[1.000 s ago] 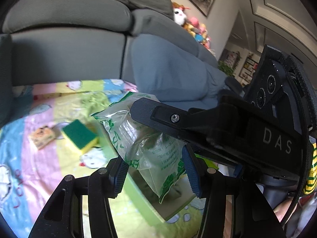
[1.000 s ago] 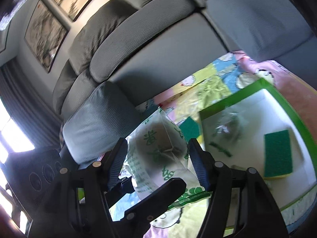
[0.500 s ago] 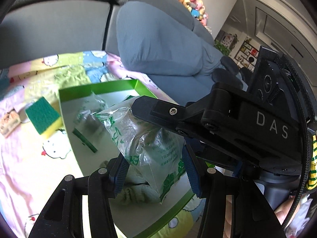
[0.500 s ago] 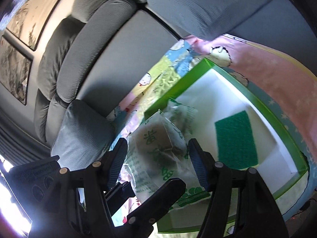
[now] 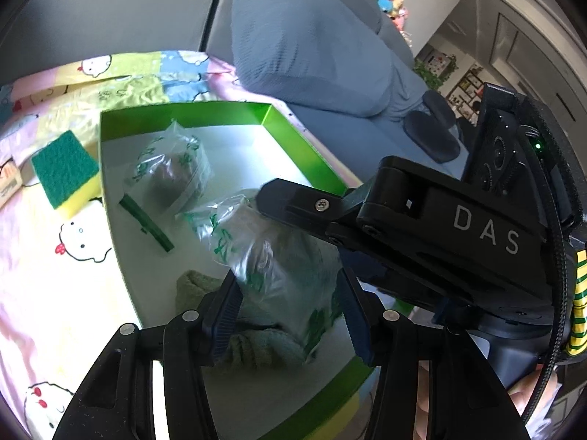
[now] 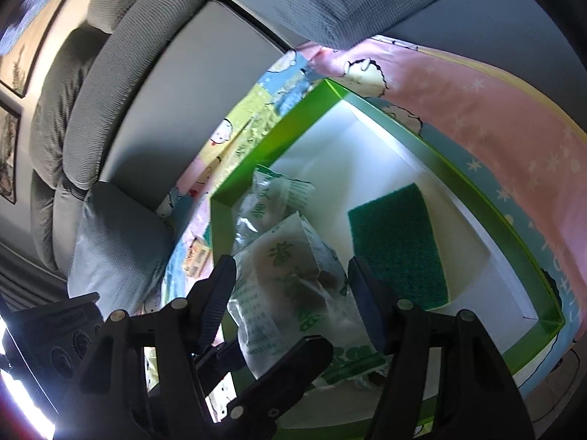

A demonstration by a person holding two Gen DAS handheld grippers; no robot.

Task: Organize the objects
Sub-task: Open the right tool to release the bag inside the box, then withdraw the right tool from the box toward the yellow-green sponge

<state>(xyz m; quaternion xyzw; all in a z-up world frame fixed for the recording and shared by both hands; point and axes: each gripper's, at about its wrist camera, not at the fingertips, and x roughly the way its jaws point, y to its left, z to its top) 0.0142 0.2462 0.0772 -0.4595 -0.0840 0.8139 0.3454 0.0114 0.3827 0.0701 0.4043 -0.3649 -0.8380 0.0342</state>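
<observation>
Hanging between both pairs of tongs, the clear plastic packet with green print and a dark lump inside (image 5: 279,264) sits just above the floor of the shallow green-walled box with a white inside (image 5: 183,117). The left tongs (image 5: 290,311) are clenched on its lower half, and the right tongs (image 6: 293,293) pinch the same packet (image 6: 290,275) from the other side, so it is carried two-handed. It looks light, crinkly and slippery; the film would give before the lump does, so I judge the firm middle the place to grip, not the loose sealed edges. A twin packet of clear green-printed film (image 5: 172,172) lies in the box at 10 o'clock from the held one, a pale green knitted cloth (image 5: 253,341) directly beneath it, and a flat dark green scouring pad (image 6: 396,245) at 3 o'clock in the right view. Outside the box, at 9 o'clock, a green-and-yellow sponge (image 5: 66,172) rests on the pastel cartoon-print blanket (image 5: 55,275), with the grey sofa (image 5: 110,7) behind.
</observation>
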